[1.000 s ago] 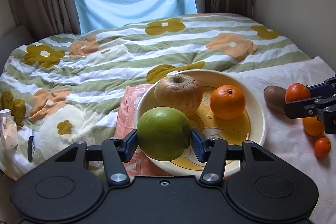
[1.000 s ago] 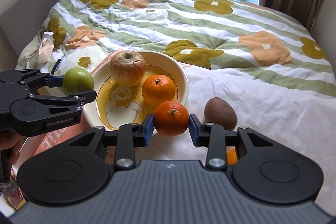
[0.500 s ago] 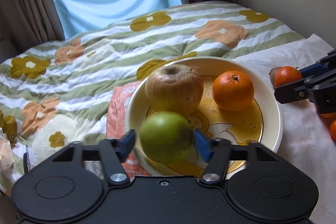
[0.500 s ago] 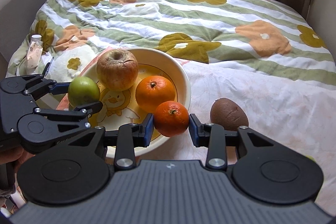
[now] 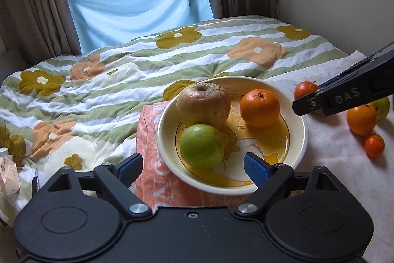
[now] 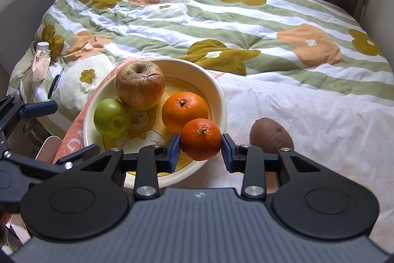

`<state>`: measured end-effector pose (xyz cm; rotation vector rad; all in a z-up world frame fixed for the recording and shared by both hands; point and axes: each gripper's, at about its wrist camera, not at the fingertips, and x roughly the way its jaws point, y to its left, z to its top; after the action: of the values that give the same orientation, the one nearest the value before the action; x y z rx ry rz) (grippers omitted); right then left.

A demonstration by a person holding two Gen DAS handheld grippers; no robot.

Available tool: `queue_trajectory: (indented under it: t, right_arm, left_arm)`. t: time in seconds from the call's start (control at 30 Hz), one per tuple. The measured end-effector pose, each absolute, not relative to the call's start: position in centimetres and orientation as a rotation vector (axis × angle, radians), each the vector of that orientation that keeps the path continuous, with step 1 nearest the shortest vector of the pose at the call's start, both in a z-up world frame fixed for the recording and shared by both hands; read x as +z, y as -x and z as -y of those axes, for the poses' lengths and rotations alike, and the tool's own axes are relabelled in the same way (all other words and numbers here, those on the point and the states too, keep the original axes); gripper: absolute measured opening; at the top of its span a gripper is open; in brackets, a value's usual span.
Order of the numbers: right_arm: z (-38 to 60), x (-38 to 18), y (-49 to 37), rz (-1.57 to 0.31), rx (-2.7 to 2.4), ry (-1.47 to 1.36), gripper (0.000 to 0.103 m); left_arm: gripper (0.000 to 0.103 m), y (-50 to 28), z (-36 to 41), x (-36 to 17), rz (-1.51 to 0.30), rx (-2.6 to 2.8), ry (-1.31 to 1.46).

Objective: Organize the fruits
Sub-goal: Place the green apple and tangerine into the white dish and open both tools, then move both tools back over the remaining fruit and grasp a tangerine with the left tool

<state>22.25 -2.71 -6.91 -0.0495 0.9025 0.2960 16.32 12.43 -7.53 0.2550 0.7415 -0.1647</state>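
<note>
A cream bowl [image 5: 299, 139] with a yellow cartoon bottom sits on the bed and holds a wrinkled brown apple [image 5: 203, 104], an orange [image 5: 260, 108] and a green apple [image 5: 201, 146]. My left gripper [image 5: 193, 168] is open just behind the green apple, which rests in the bowl. My right gripper [image 6: 200, 148] is shut on a small orange mandarin [image 6: 200, 139], held over the bowl's [image 6: 219, 100] near right rim. A brown kiwi [image 6: 270, 138] lies on the sheet to the right of it.
An orange [image 5: 361, 119], a small mandarin [image 5: 374, 145] and a part-hidden green fruit [image 5: 382, 108] lie on the white sheet right of the bowl. An orange cloth [image 5: 150, 179] lies under the bowl. A floral striped quilt [image 6: 221, 24] covers the bed. A small packet [image 6: 40, 63] lies at the left edge.
My left gripper carried the green apple over the bowl, opened and let it down into the bowl, then drew back. My right gripper moved left with the mandarin to the bowl's rim.
</note>
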Motion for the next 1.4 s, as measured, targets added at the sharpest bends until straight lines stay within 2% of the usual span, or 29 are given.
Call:
queue_trajectory:
  t: [0.6, 0.67, 0.73, 0.83, 1.4]
  right_arm:
    - [-1.5, -10.4, -22.7, -0.947, 0.417, 0.109, 0.052]
    - [-1.7, -10.3, -22.6, -0.944, 0.427, 0.108, 0.064]
    - [-1.7, -9.9, -22.3, -0.917, 0.407, 0.111, 0.103]
    - [-1.2, -9.1, -21.6, -0.860, 0.388, 0.110, 0.103]
    - [5.6, -4.6, -17.2, -0.827, 0.377, 0.057, 0.103]
  left_arm:
    - [0.092, -13.6, -13.5, -8.1, -0.751, -0.133, -0.205]
    - [0.092, -13.5, -13.7, -8.1, -0.751, -0.133, -0.203]
    - [0.092, -13.3, -13.7, -8.1, -0.752, -0.139, -0.200]
    - [0.092, -12.9, -13.6, -8.1, -0.752, -0.144, -0.210]
    - [0.093, -9.3, -9.6, -4.8, -0.708, -0.050, -0.193]
